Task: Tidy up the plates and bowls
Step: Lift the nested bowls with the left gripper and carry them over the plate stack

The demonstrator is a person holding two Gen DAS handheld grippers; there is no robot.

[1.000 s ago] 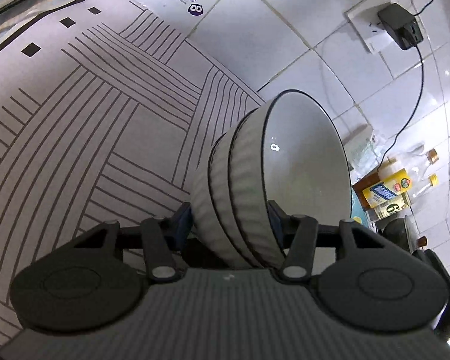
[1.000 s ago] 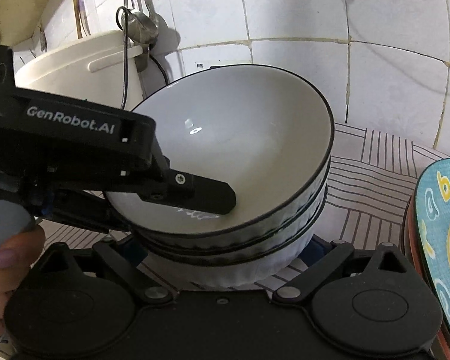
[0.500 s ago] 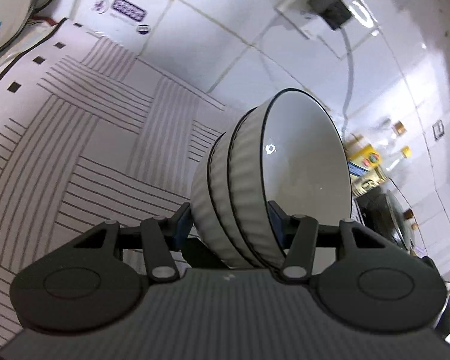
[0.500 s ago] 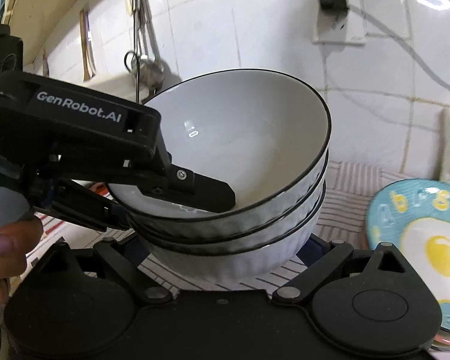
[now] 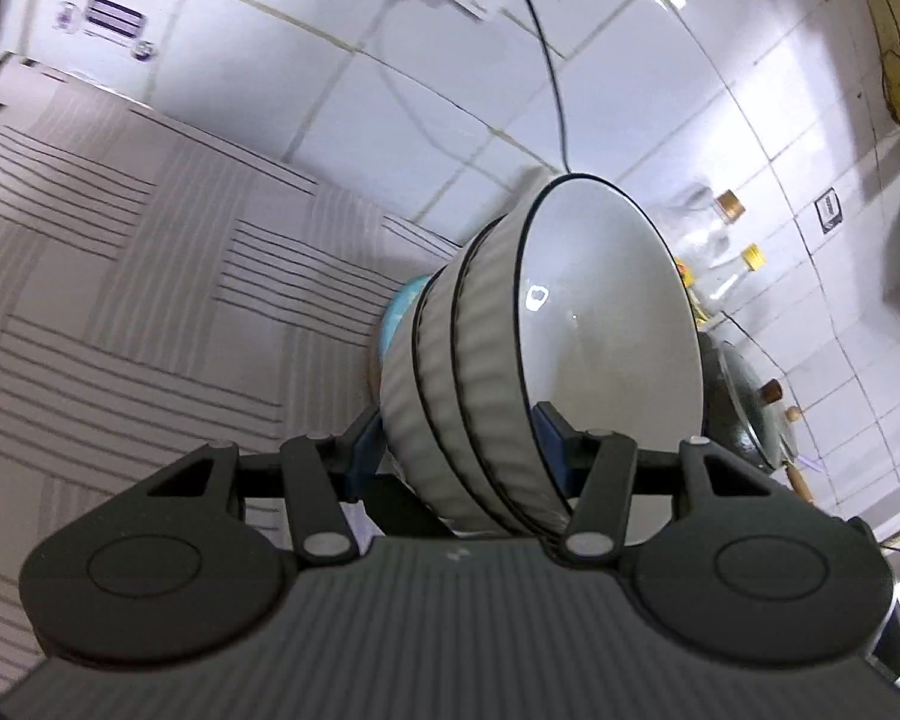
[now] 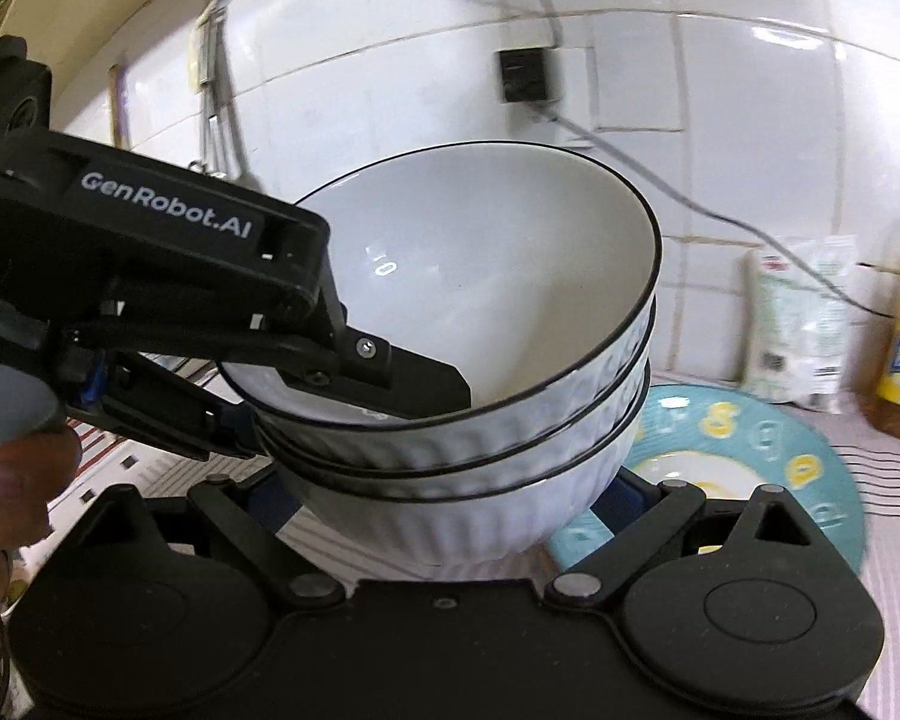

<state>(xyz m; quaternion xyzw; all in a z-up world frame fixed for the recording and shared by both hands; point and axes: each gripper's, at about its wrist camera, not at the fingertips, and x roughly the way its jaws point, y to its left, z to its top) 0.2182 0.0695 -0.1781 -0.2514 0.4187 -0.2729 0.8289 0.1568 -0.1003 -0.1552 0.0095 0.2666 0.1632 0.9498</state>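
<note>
Left gripper (image 5: 459,441) is clamping the rim of a stack of three white ribbed bowls (image 6: 480,360), one finger (image 6: 414,375) inside the top bowl, the other outside under the bottom one; jaws are roughly half apart. Right gripper (image 6: 450,498) is cradling the stack's base, pads mostly hidden, contact can't be judged. The stack is hanging above the striped mat (image 5: 120,300), over a teal egg-print plate (image 6: 750,456), partly hidden. Bottles (image 5: 720,252) are blurred.

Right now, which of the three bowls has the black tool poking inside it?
The top bowl: the left tool's upper finger dips inside; the others nest beneath.
</note>
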